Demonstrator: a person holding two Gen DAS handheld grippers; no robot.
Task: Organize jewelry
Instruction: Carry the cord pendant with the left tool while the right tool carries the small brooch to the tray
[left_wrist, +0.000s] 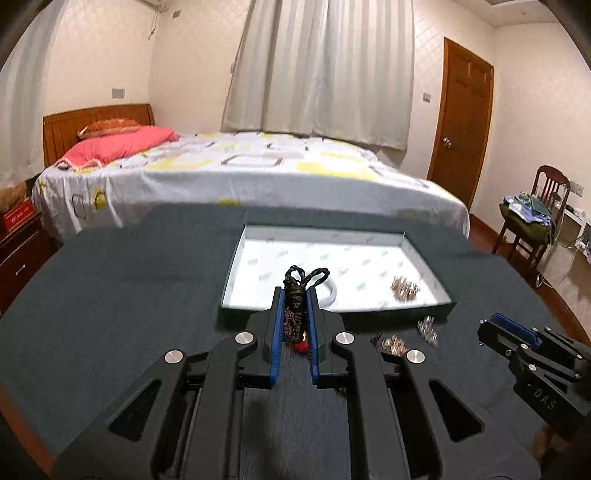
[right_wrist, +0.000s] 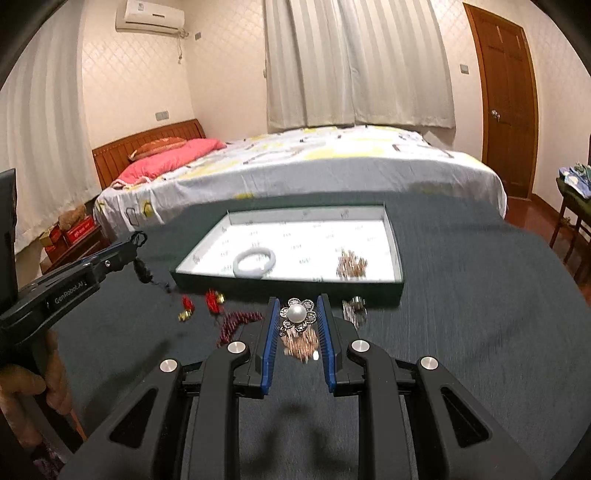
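Observation:
My left gripper (left_wrist: 295, 295) is shut on a dark braided cord ornament (left_wrist: 294, 308) with red tassel ends, held just in front of the white-lined jewelry tray (left_wrist: 424, 258). My right gripper (right_wrist: 297, 308) is shut on a pearl flower brooch (right_wrist: 297, 314) with copper tassels, near the tray's front wall (right_wrist: 288, 286). In the tray lie a white bangle (right_wrist: 255, 261) and a copper bead cluster (right_wrist: 351, 263). The left gripper (right_wrist: 136, 242) shows at the left in the right wrist view; the right gripper (left_wrist: 491, 326) shows at the right in the left wrist view.
On the dark table cover (right_wrist: 480, 314) lie red and gold earrings (right_wrist: 199, 304), a dark red beaded strand (right_wrist: 236, 321) and a small silver piece (right_wrist: 354, 308). A bed (right_wrist: 314, 166) stands behind the table. A wooden chair (left_wrist: 535, 218) stands at the right.

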